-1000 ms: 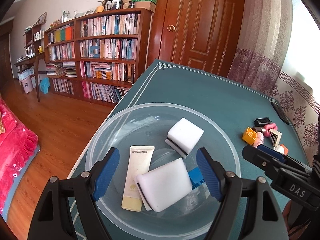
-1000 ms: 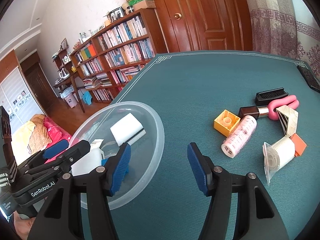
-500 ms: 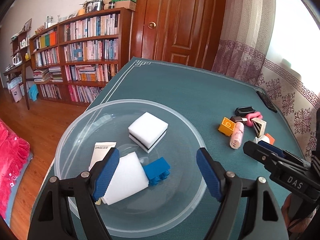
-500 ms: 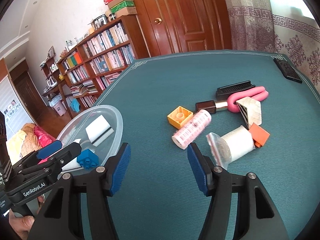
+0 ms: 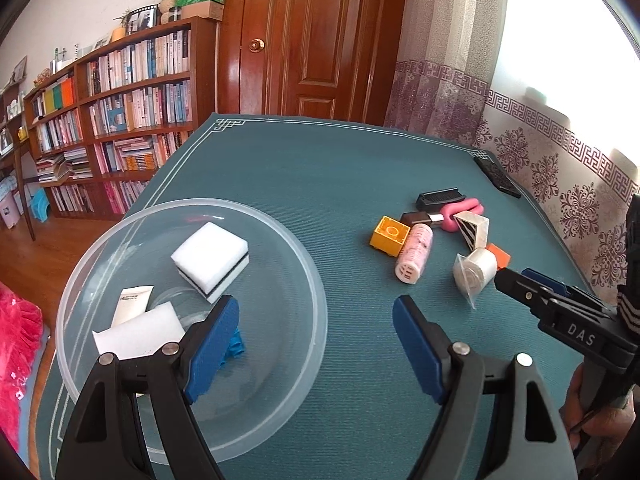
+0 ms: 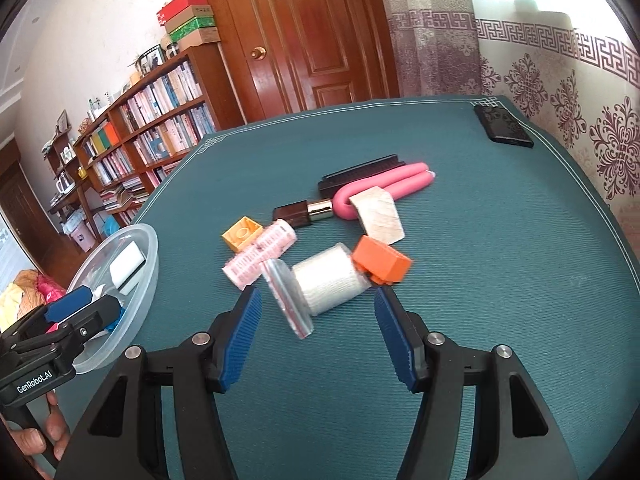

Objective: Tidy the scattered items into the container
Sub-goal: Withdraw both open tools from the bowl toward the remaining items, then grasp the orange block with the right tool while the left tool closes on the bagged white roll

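A clear plastic bowl (image 5: pixel 316 280) stands on the left of the teal table; it holds two white sponges (image 5: pixel 210 262), a cream tube (image 5: pixel 132 304) and a blue brick (image 5: pixel 236 344). My left gripper (image 5: pixel 314 308) hangs open over the bowl's right rim, holding nothing. To the right lies a pile: a bagged white roll (image 6: pixel 328 284), an orange block (image 6: pixel 380 262), a pink hair roller (image 6: pixel 260 256), a yellow brick (image 6: pixel 242 234), a brown tube (image 6: pixel 302 212), a pink bent stick (image 6: pixel 384 184), a black comb (image 6: pixel 360 170) and a wedge block (image 6: pixel 378 216). My right gripper (image 6: pixel 316 294) is open, its fingertips either side of the white roll's near end.
A dark phone (image 6: pixel 504 126) lies near the table's far right corner. Bookshelves, a wooden door and a curtain stand beyond the table. A hand holds each gripper's handle at the frame edges. Bare teal cloth stretches between bowl and pile.
Both grippers swung right. The left one went from above the bowl's middle to its right rim. The right one closed in on the pile until the white roll sits between its fingers.
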Motion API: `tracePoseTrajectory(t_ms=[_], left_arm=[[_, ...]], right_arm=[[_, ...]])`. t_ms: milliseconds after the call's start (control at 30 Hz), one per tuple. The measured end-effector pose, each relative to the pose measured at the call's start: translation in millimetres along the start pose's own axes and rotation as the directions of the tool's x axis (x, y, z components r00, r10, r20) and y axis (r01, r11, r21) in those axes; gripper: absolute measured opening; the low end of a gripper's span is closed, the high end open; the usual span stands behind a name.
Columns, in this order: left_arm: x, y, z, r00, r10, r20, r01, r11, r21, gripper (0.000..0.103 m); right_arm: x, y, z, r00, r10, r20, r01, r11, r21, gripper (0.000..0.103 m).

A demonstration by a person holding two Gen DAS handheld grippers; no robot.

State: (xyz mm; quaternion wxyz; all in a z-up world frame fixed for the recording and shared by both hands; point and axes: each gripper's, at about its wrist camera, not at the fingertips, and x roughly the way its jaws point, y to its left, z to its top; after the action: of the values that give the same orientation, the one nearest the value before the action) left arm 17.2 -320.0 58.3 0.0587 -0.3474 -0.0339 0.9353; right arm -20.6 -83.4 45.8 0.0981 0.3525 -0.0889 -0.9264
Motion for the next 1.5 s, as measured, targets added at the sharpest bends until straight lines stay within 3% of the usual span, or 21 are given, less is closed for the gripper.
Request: tracePoseTrajectory(t_ms=[533, 933, 1267, 1367, 1500], left_arm=[[11, -41, 2, 0.998, -0.05, -0.035, 0.052, 0.996, 0.07, 0.083], [20, -53, 5, 0.996, -0.058, -0.063, 0.064, 0.994, 0.084, 0.083], [27, -55, 6, 0.994, -0.072, -0.086, 0.079, 0.994, 0.078, 0.083], [28, -57, 6, 0.994, -0.069, -0.089, 0.076, 0.994, 0.076, 0.083], [30, -59, 6, 0.993, -0.071, -0.095, 0.078, 0.994, 0.077, 0.083]], right_arm=[[14, -39, 17, 0.997, -0.081, 0.005, 0.081, 0.997, 0.007, 0.063], [40, -39, 26, 0.998, -0.06, -0.022, 0.059, 0.998, -0.029, 0.062], [45, -53, 28, 0.999, 0.007, -0.039, -0.006, 1.0, 0.02, 0.062], [44, -57, 26, 0.999, -0.007, -0.044, 0.008, 1.0, 0.02, 0.051], [45, -56, 24, 0.999, -0.002, -0.046, 0.002, 1.0, 0.008, 0.051]])
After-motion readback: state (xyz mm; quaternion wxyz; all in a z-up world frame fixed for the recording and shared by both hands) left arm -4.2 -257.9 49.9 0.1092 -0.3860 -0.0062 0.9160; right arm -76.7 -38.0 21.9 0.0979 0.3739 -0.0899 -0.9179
